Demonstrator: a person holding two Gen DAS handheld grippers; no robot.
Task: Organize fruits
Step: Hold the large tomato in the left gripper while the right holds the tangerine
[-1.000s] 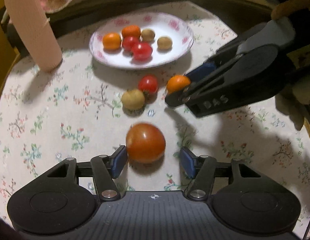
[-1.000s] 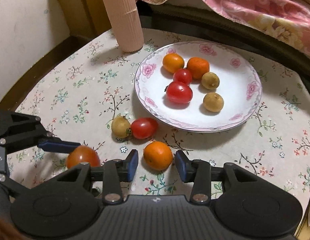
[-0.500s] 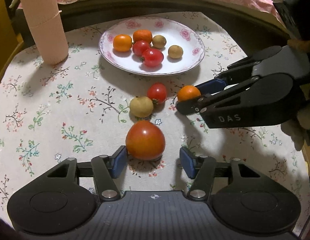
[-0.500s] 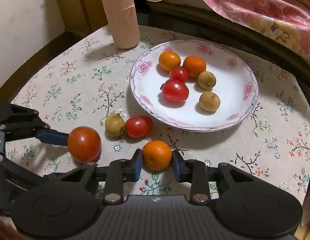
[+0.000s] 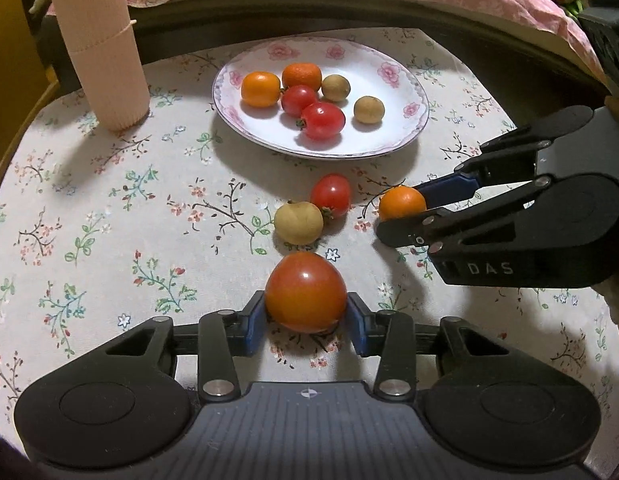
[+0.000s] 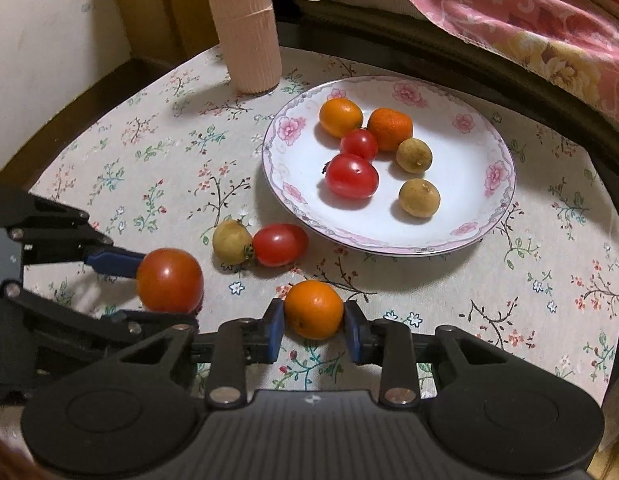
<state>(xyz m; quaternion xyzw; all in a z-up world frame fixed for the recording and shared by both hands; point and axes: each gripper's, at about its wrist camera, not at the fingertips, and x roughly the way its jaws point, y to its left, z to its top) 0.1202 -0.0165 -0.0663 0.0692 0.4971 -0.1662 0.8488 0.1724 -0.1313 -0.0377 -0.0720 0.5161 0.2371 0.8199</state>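
Nearest the left wrist camera, the left gripper (image 5: 306, 316) has its jaws closing on a large tomato (image 5: 306, 291), and both blue pads press its sides; the tomato sits low over the flowered tablecloth (image 5: 109, 208), though whether it touches the cloth cannot be told. In the right wrist view the right gripper (image 6: 314, 326) is clamped on a small orange (image 6: 314, 309), its pads tight against both sides of the fruit; the two grippers work side by side, the left one to the left of the right.

Just beyond the large tomato lie a brownish-yellow round fruit (image 5: 298, 223) and a small red tomato (image 5: 330, 195), touching each other on the cloth; they lie between the grippers and the plate.

Farther off stands a white plate (image 6: 481, 136) with a pink flower rim; on it are two oranges, two red tomatoes and two brownish fruits, the oranges and tomatoes bunched together toward the left of the plate.

To the left of the plate a ribbed pink cylinder (image 6: 245, 28) stands upright on the cloth; behind the table's dark edge hangs a pink flowered fabric (image 6: 509, 12).
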